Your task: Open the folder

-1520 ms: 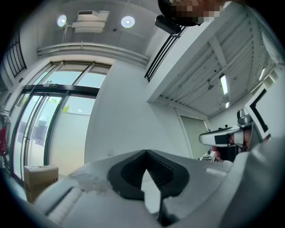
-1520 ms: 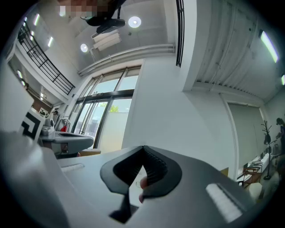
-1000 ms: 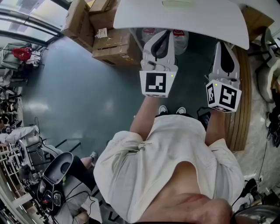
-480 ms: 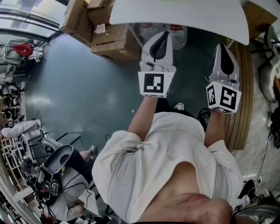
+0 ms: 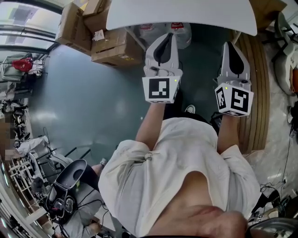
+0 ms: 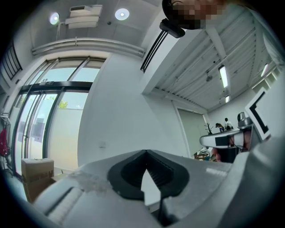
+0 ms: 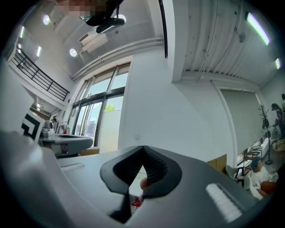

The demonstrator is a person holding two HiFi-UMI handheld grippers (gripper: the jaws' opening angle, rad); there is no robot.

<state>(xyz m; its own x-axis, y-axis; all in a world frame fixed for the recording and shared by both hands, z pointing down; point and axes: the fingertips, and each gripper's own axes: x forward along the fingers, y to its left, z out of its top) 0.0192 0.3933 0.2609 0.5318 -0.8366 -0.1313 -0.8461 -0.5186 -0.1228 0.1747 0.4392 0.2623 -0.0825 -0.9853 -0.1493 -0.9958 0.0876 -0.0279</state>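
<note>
Both grippers are held out in front of the person's pale shirt (image 5: 186, 172), side by side and apart, with their tips pointed toward the near edge of the white desk (image 5: 186, 14). The left gripper (image 5: 172, 35) is clenched: in the left gripper view its jaws are seen met at the tips, with nothing grasped between them. The right gripper (image 5: 229, 45) is clenched in the same way, its dark ribbed jaws closed on nothing in the right gripper view. A marker cube (image 5: 160, 89) is carried at the back of the left gripper, and another marker cube (image 5: 234, 99) at the back of the right. Cardboard boxes (image 5: 109, 44) are stacked on the grey-green floor (image 5: 79, 107) to the left of the desk. The folder cannot be made out in any view; only the near strip of the desk top is shown.
</note>
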